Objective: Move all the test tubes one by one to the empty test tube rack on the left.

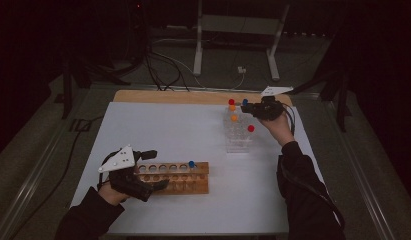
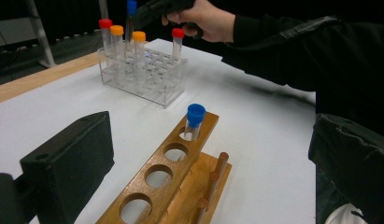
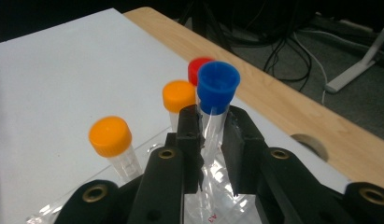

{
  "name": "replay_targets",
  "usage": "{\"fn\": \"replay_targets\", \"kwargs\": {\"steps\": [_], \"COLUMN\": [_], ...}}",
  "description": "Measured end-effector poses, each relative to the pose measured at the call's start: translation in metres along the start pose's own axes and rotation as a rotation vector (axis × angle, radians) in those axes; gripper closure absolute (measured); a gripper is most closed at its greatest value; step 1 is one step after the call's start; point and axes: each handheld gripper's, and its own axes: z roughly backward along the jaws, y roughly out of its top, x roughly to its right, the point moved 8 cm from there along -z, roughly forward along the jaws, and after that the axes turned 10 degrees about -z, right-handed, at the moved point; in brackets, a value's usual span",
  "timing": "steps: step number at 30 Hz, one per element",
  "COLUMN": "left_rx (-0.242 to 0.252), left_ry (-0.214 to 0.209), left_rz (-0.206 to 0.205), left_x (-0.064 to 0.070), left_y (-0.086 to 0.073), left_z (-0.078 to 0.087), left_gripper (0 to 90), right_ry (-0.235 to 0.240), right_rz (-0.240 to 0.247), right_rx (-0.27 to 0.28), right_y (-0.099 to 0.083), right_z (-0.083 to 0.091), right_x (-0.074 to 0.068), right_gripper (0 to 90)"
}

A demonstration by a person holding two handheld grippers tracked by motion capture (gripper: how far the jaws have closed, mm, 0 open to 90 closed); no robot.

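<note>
Gripping a blue-capped tube (image 3: 213, 116) just below its cap, the right gripper (image 3: 211, 140) hangs over the clear plastic rack (image 1: 238, 145) at the far right of the white table (image 1: 168, 125); its two black jaws are clenched on the tube's clear body from either side. The tube stands upright at the rack's far end, close beside a red-capped tube (image 3: 195, 70) and two orange-capped tubes (image 3: 111, 140), while another red-capped tube (image 1: 250, 129) stands at the rack's right side. At the near left, the left gripper (image 1: 155, 170) rests at the left end of the wooden rack (image 1: 180, 177), its jaws spread wide apart, one on the far side and one on the near side. A second blue-capped tube (image 2: 195, 120) sits upright in a hole toward that rack's right end
</note>
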Motion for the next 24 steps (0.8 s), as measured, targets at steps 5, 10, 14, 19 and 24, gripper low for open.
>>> {"fn": "replay_targets", "kwargs": {"steps": [5, 10, 14, 19, 24], "left_rx": [-0.005, 0.008, 0.005, -0.004, -0.008], "left_ry": [-0.011, -0.027, -0.029, -0.041, -0.061], "left_rz": [-0.001, 0.004, 0.0, -0.009, -0.02], "left_x": [0.001, 0.002, 0.004, 0.008, 0.012], "left_y": [0.001, 0.004, 0.007, 0.012, 0.016], "left_z": [-0.001, -0.001, 0.0, -0.003, -0.009], "left_gripper": [1.1, 1.1, 1.1, 1.1, 1.1], "right_ry": [-0.021, -0.036, -0.038, -0.024, 0.007], "right_rz": [0.018, 0.038, 0.059, 0.095, 0.114], "right_rx": [0.015, 0.032, 0.037, 0.028, 0.02], "right_y": [0.016, 0.035, 0.046, 0.055, 0.053], "right_z": [0.018, 0.041, 0.055, 0.066, 0.074], "right_x": [-0.004, -0.012, -0.022, -0.043, -0.067], "right_gripper": [77.0, 77.0, 77.0, 77.0, 77.0]}}
